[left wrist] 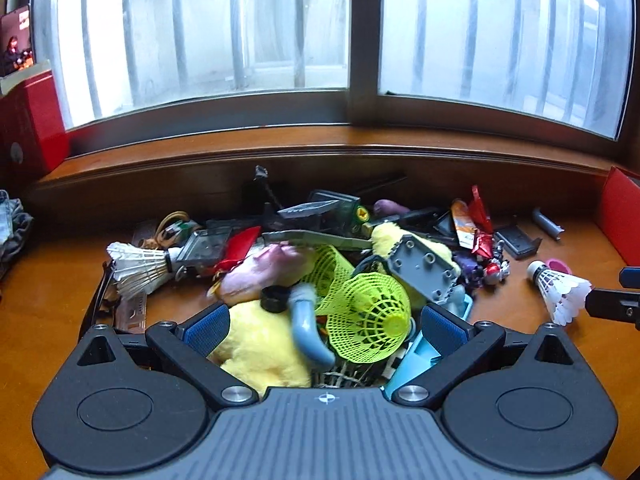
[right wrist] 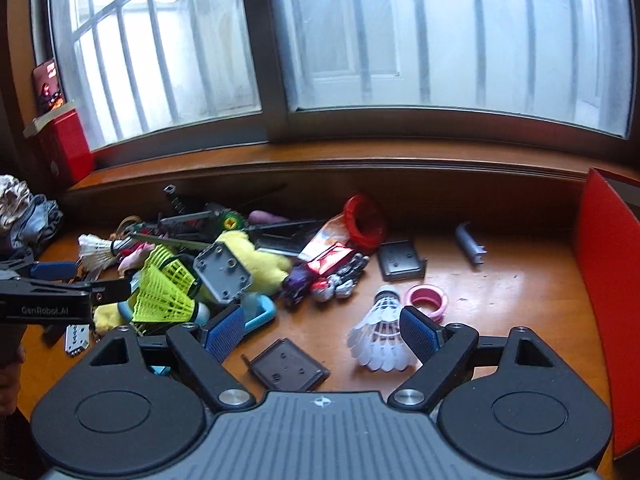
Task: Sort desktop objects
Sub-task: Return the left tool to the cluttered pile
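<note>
Most left: nearly all of the sorting is looking undone; the pile (right wrist: 224, 264) is still lying heaped in one tangle, and no sorted groups are showing.
Left gripper (left wrist: 326, 322): hanging right over the near edge of the pile, fingers spread wide, holding nothing; the green shuttlecocks (left wrist: 368, 316) and a grey tube (left wrist: 308, 328) are sitting between its pads.
Right gripper (right wrist: 322, 330): hovering to the right of the pile, fingers wide apart and empty; a white shuttlecock (right wrist: 380, 340) is lying just inside its right pad (right wrist: 418, 330), and whether they are touching I cannot tell.
Strays: a dark plate (right wrist: 290, 368) is lying near the pile's right edge; a pink ring (right wrist: 426, 300), a grey bracket (right wrist: 402, 261) and a small pipe (right wrist: 470, 246) are resting further right of the pile, apart from it.
Pile itself: yellow plush (left wrist: 260, 344), a grey block (left wrist: 422, 268), a second white shuttlecock (left wrist: 138, 266), wrappers and toys are overlapping.
Surface: an orange-brown wooden desk (right wrist: 512, 292) is carrying everything.
Flanks: red boxes (right wrist: 608, 280) are standing right and far left of the pile; crumpled cloth (right wrist: 28, 216) is lying to its left.
Room: behind the pile a wooden sill (left wrist: 320, 140) is rising, and a barred, frosted window (left wrist: 200, 28) is letting in daylight.
</note>
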The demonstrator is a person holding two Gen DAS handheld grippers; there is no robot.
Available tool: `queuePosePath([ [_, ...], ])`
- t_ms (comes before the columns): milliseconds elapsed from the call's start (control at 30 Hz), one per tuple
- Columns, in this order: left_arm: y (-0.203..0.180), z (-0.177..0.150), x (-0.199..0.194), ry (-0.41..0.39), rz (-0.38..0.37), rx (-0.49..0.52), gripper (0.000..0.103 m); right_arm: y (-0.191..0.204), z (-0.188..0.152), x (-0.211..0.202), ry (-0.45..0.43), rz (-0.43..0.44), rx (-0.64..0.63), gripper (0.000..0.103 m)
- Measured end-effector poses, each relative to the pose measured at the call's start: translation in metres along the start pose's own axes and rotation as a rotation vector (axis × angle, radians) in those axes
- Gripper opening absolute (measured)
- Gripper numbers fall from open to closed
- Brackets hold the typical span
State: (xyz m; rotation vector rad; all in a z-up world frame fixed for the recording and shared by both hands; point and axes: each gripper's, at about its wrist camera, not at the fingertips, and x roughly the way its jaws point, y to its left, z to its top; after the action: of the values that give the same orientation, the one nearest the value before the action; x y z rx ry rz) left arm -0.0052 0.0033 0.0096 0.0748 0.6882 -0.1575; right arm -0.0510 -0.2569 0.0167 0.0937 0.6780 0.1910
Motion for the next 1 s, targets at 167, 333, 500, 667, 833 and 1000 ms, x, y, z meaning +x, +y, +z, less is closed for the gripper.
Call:
queuePosePath([
  [167,0.018,-0.01,0.006,0.025,-0.002,-0.027,0.103,0.025,-0.006,0.019,0.057,0.055,-0.051,0.086],
  [333,0.032,-0.019,0.01,0.048,0.007,-0.061,0.103,0.045,-0.008,0.033,0.099,0.114,-0.1,0.086],
  [500,0.046,-0.022,0.014,0.071,0.038,-0.096,0.103,0.06,-0.007,0.045,0.117,0.165,-0.146,0.086],
  [667,0.059,-0.025,0.013,0.074,0.086,-0.1,0.103,0.069,0.002,0.063,0.073,0.148,-0.248,0.084],
  [833,0.071,-0.028,0.011,0.078,0.137,-0.101,0.103,0.083,0.011,0.09,0.047,0.125,-0.367,0.081],
  [1000,0.083,-0.031,0.01,0.081,0.187,-0.102,0.103,0.09,0.015,0.1,0.025,0.159,-0.378,0.081],
])
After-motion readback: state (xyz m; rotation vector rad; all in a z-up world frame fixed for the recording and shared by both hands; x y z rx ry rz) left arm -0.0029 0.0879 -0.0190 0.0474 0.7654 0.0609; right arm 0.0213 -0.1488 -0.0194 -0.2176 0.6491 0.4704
